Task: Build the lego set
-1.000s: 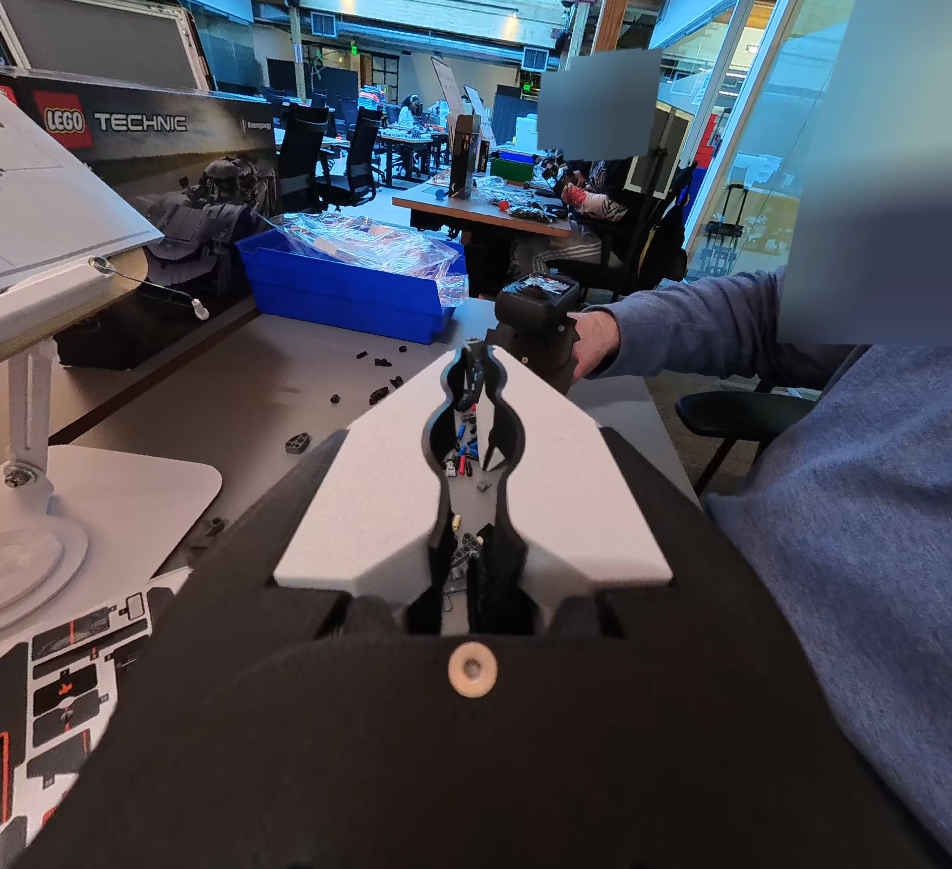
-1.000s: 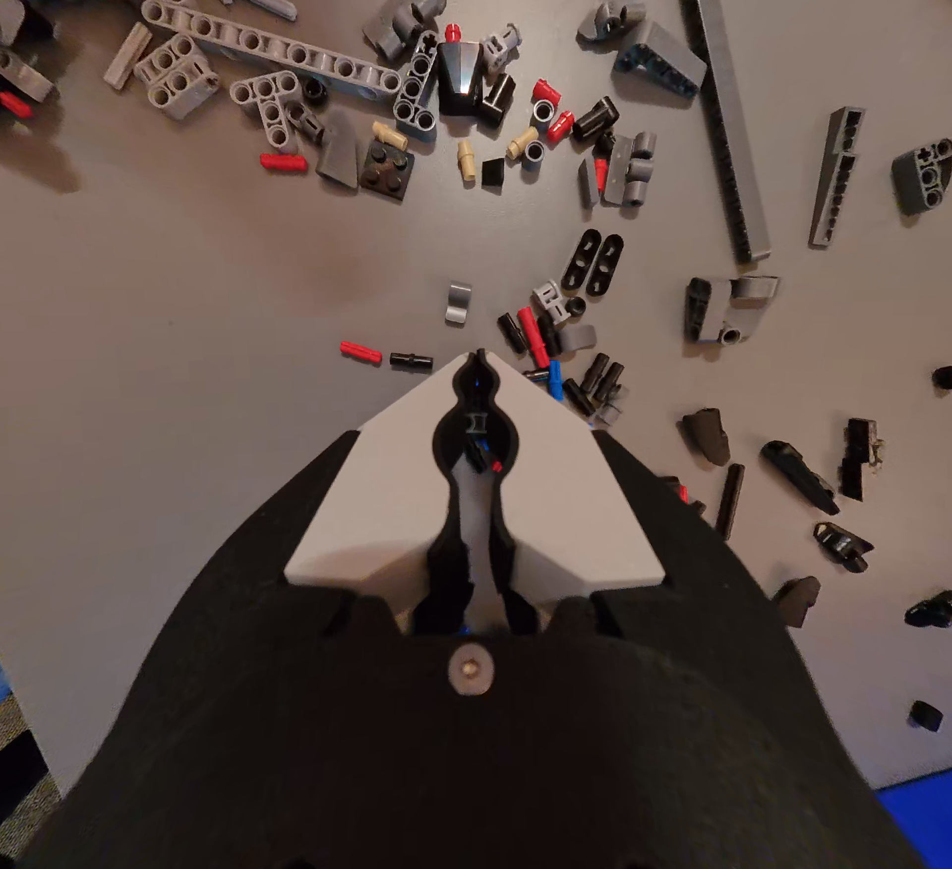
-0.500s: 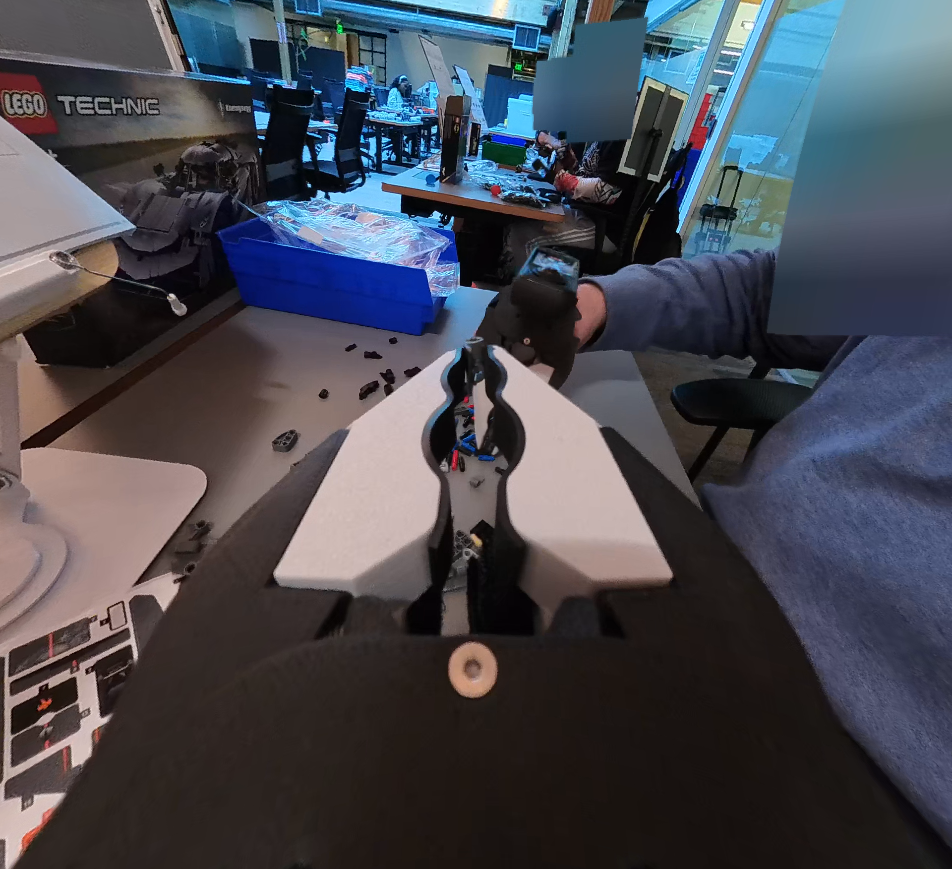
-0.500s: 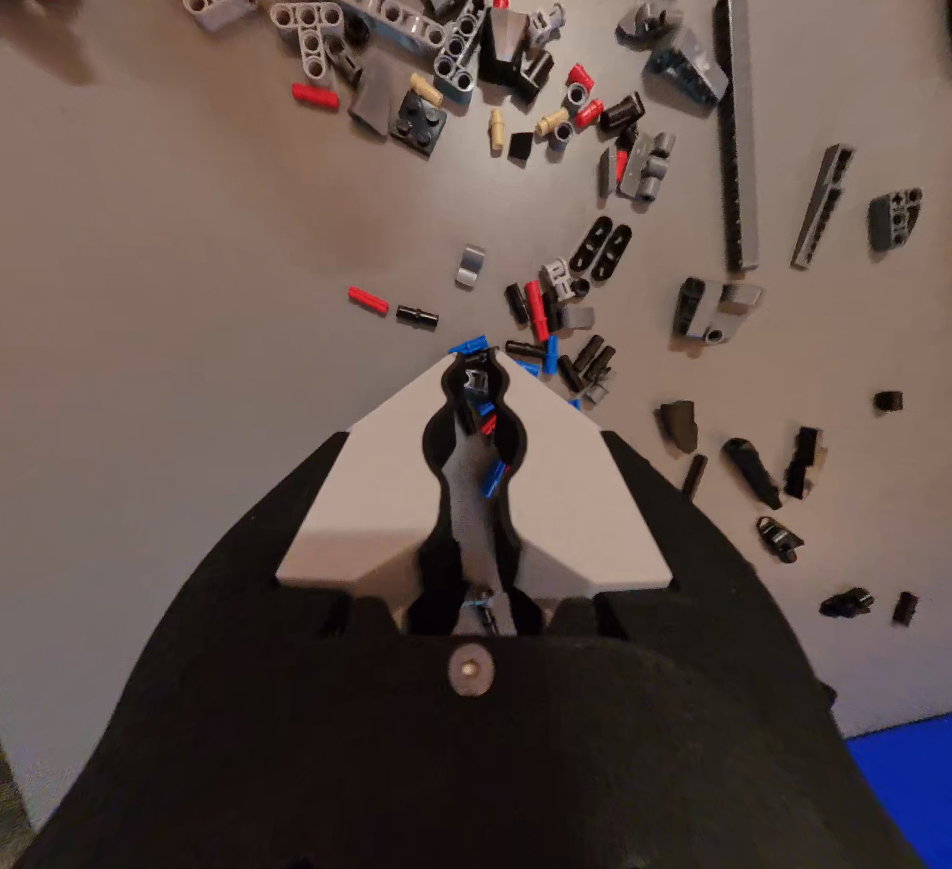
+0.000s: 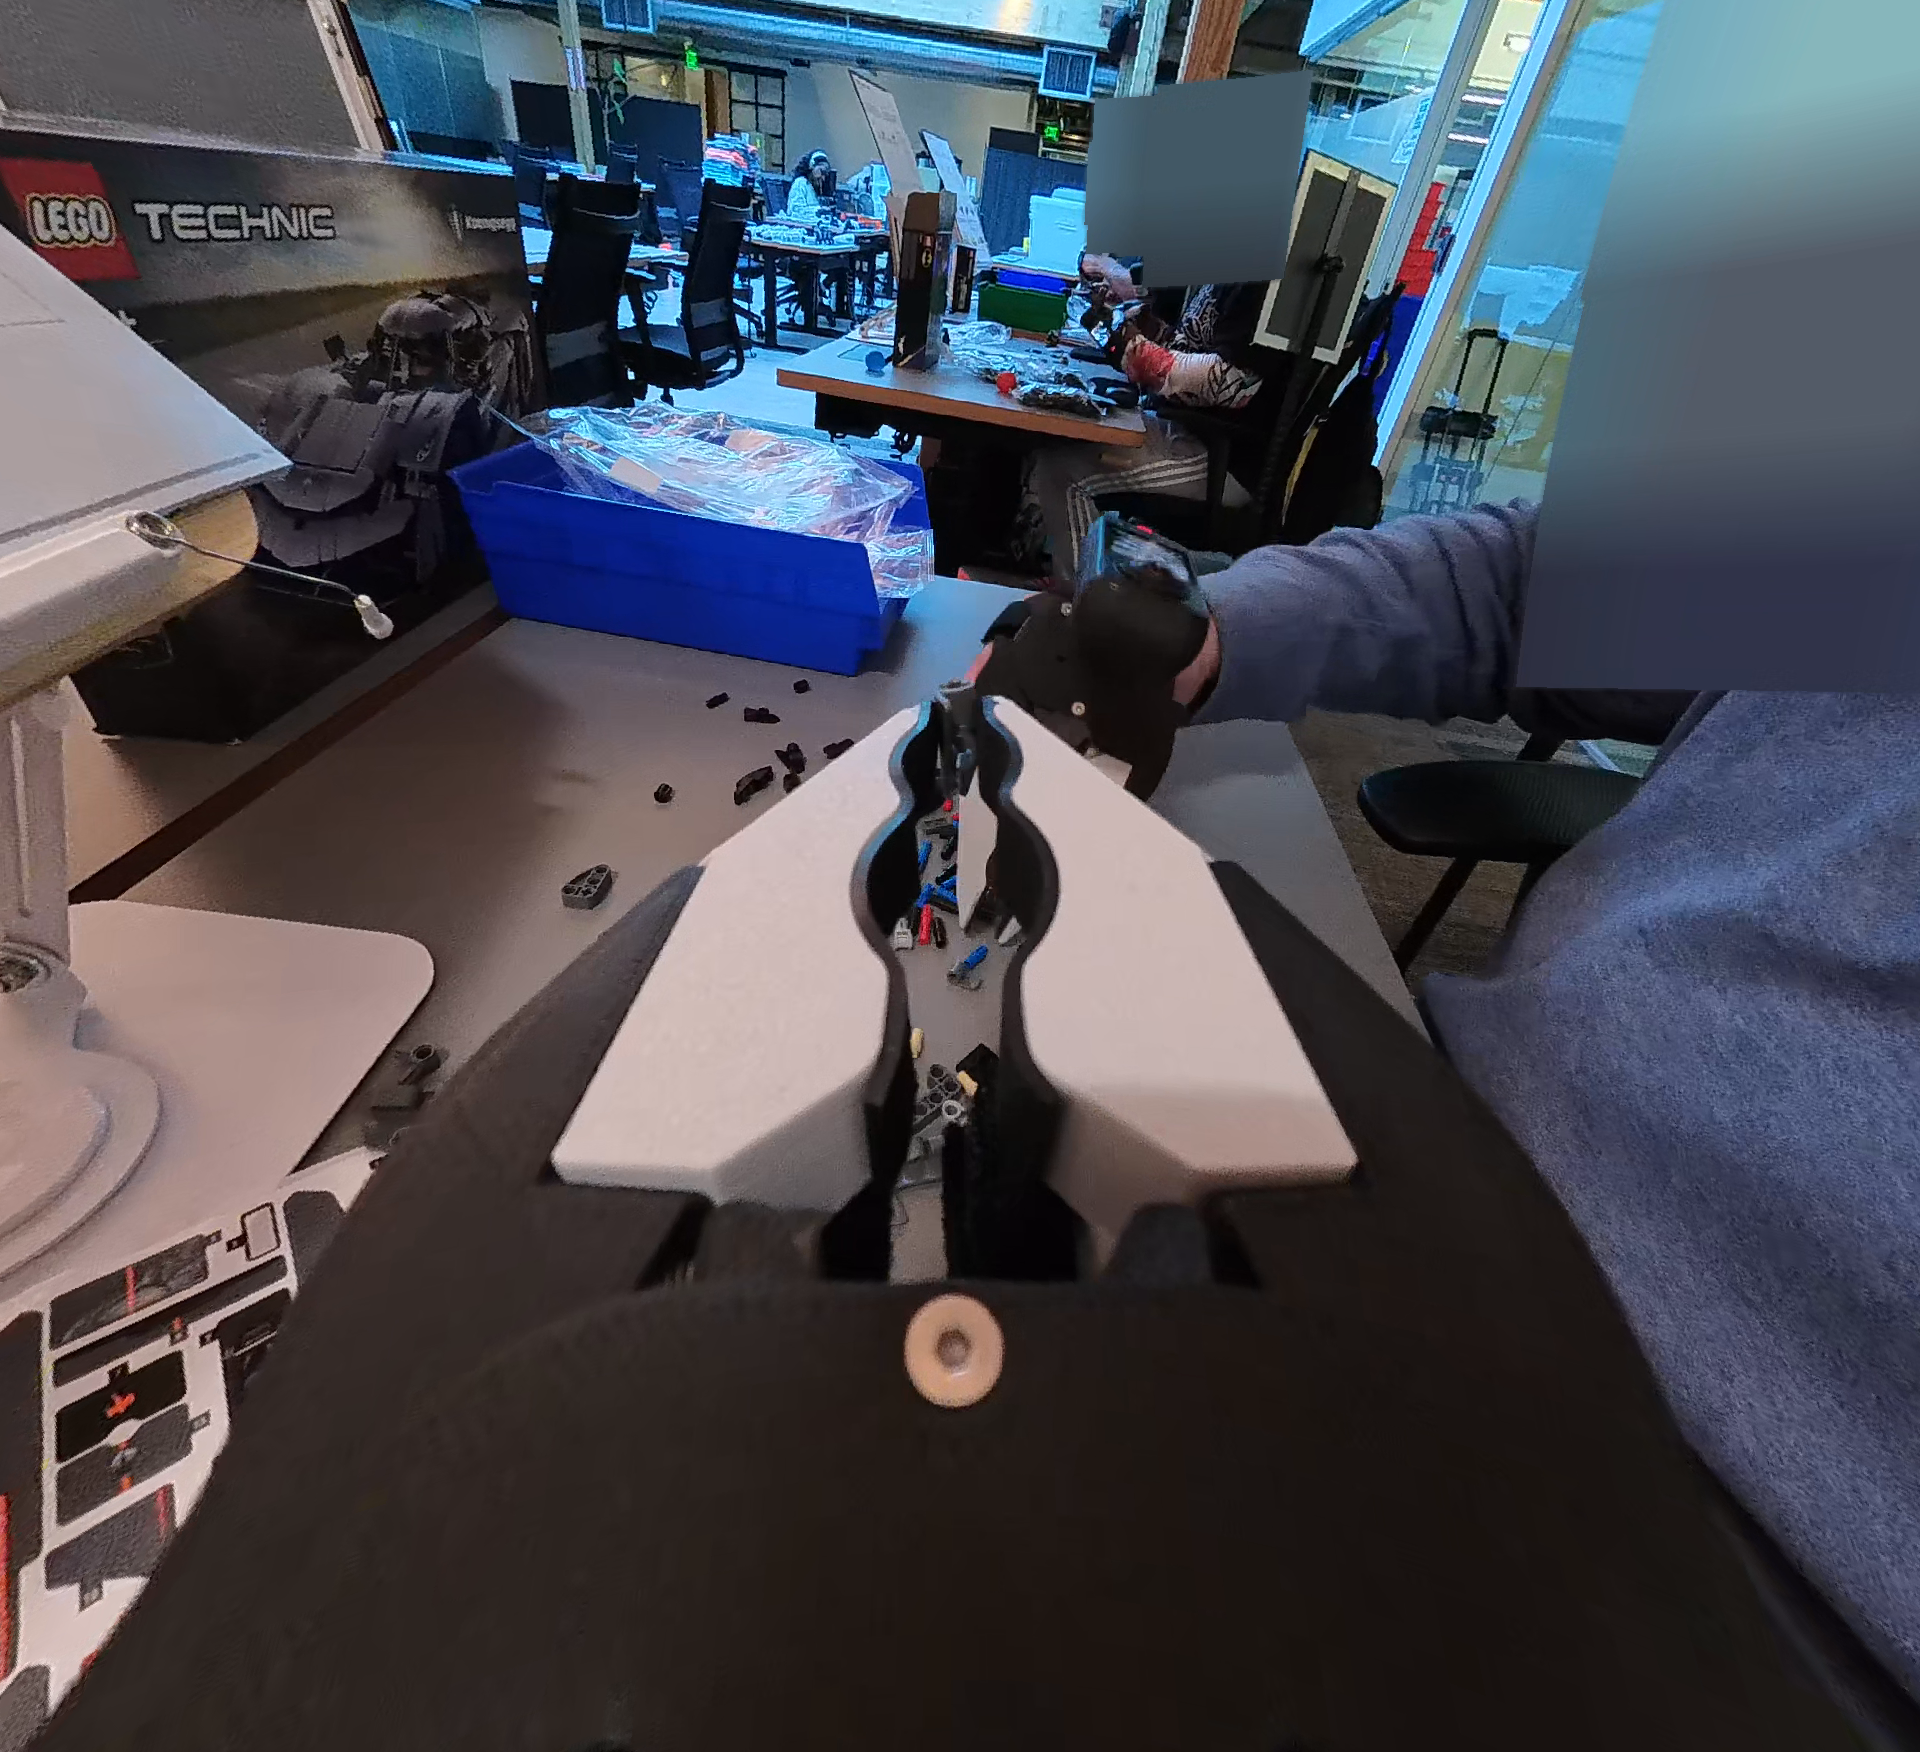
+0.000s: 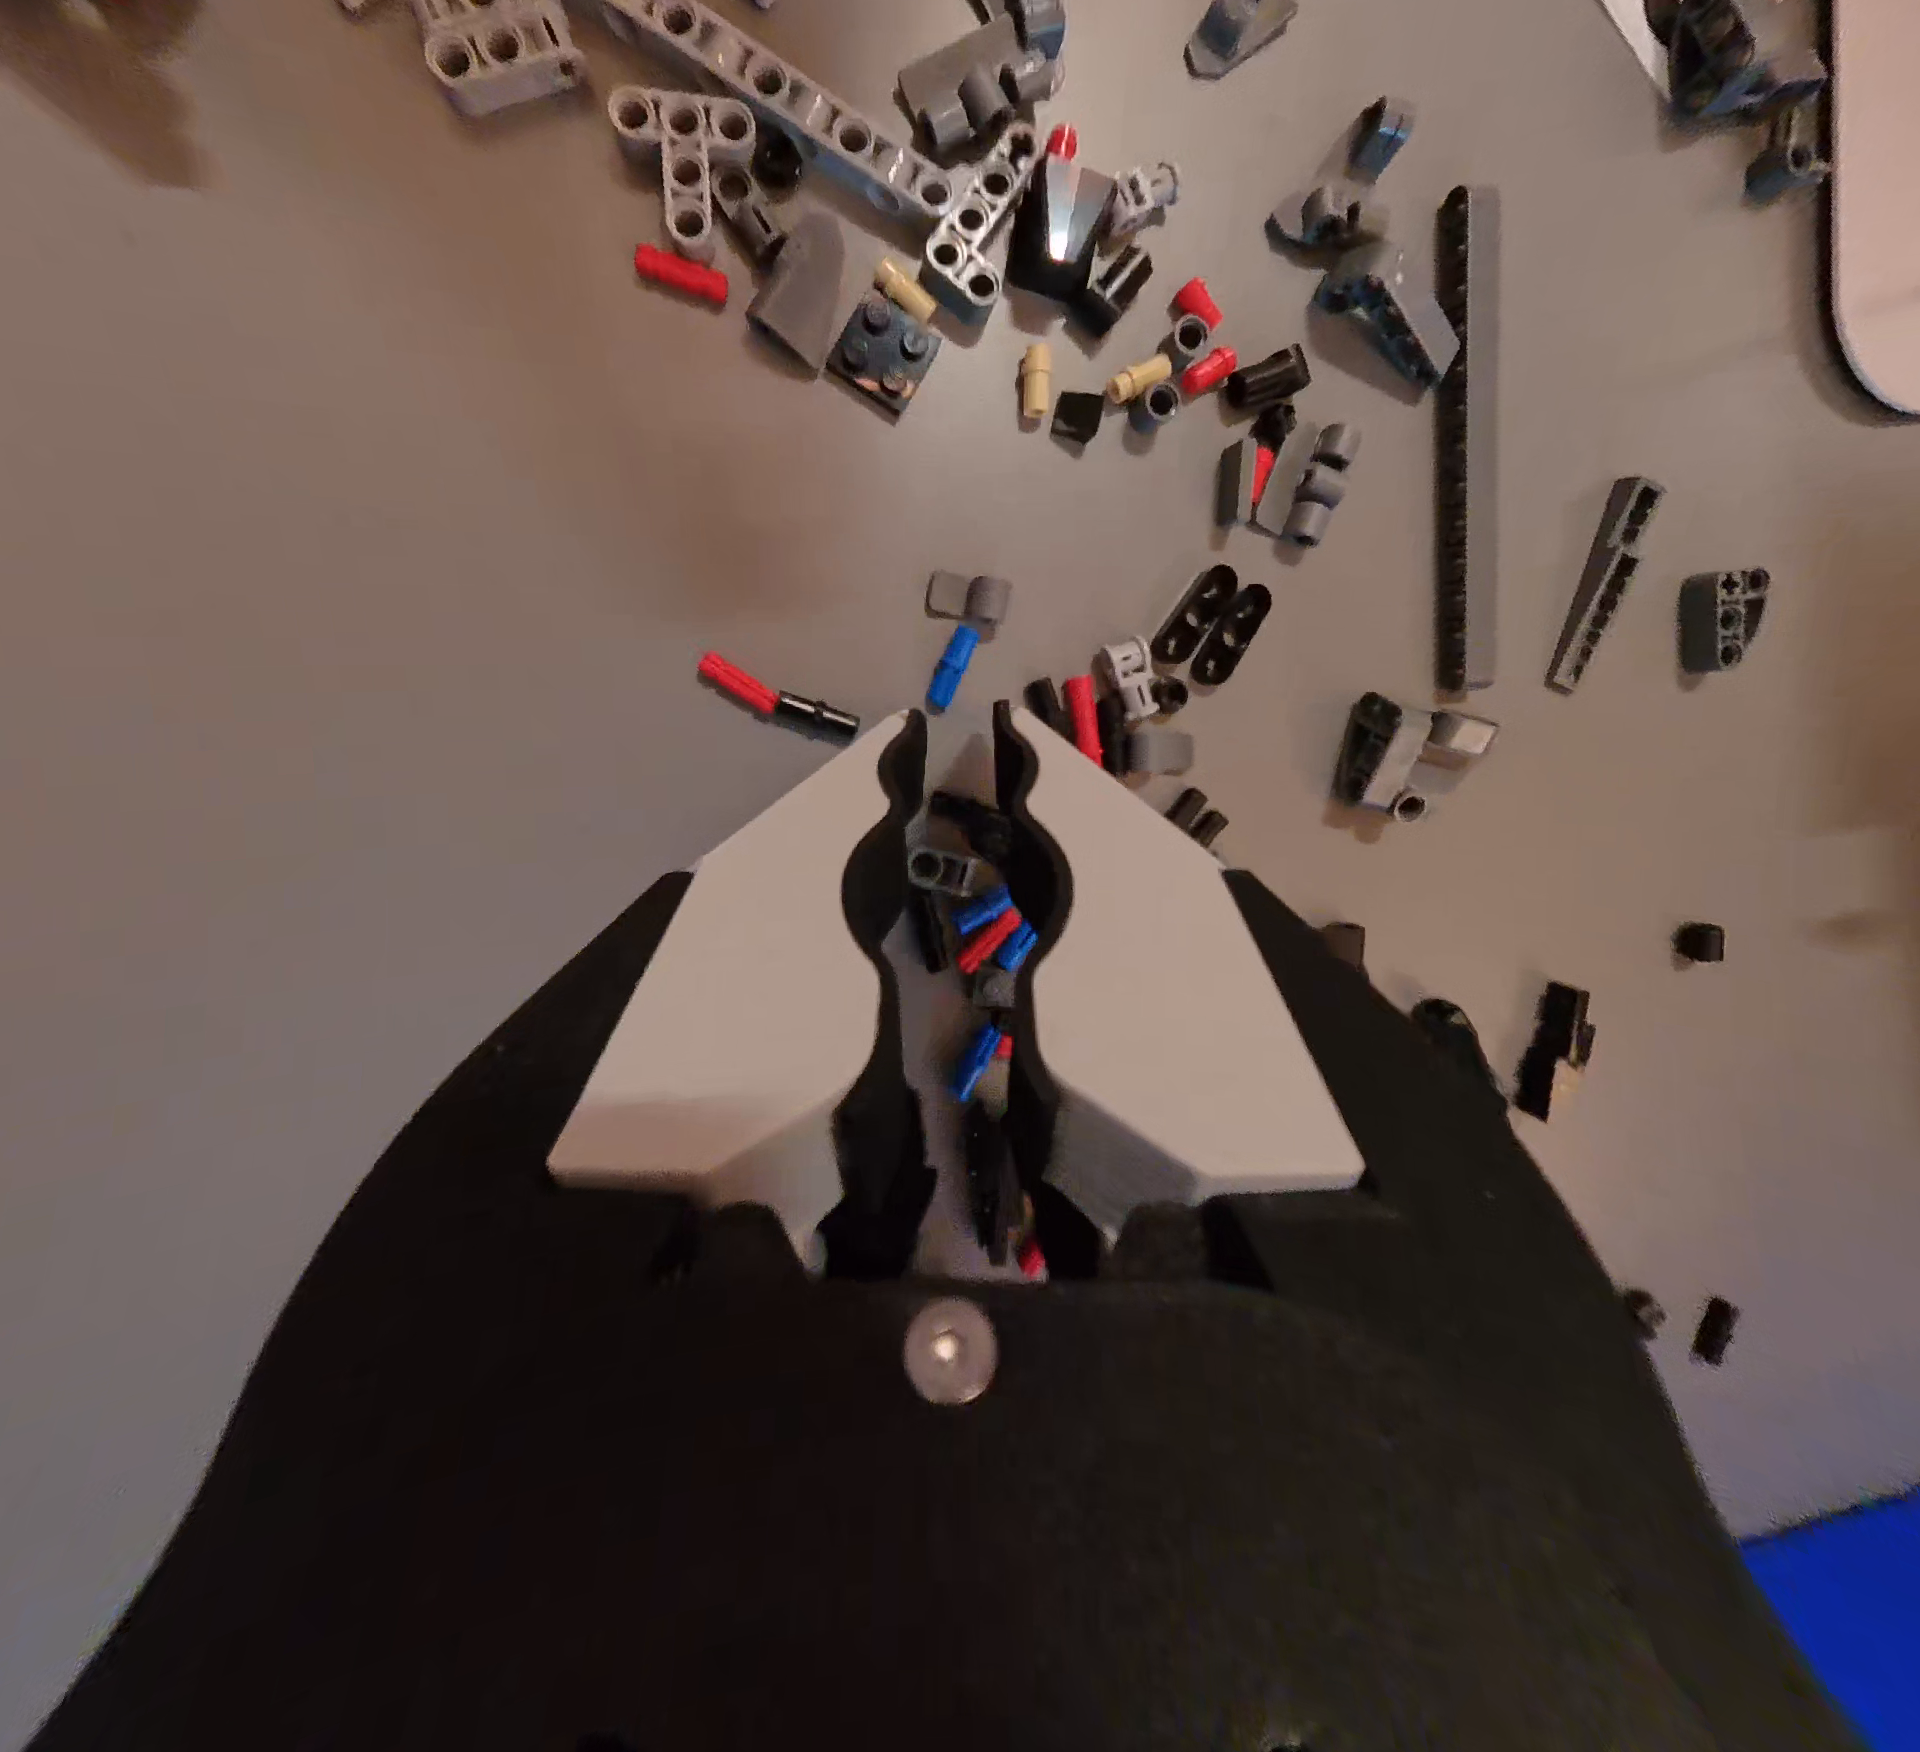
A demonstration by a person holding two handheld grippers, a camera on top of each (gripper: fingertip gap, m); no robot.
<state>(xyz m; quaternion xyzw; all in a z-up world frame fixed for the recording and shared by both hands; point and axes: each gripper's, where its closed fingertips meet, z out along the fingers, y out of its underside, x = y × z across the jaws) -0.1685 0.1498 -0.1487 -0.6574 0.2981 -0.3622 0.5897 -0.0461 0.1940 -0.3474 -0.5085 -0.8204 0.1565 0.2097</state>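
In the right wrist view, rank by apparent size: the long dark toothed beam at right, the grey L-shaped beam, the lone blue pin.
1. long dark toothed beam: largest.
2. grey L-shaped beam.
3. blue pin: smallest.
All lie flat on the table, so nearness hardly skews the order.

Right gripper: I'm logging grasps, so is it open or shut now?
Open. The right gripper shows a clear gap between its tips, with grey table and loose pins visible through it, nothing clamped.
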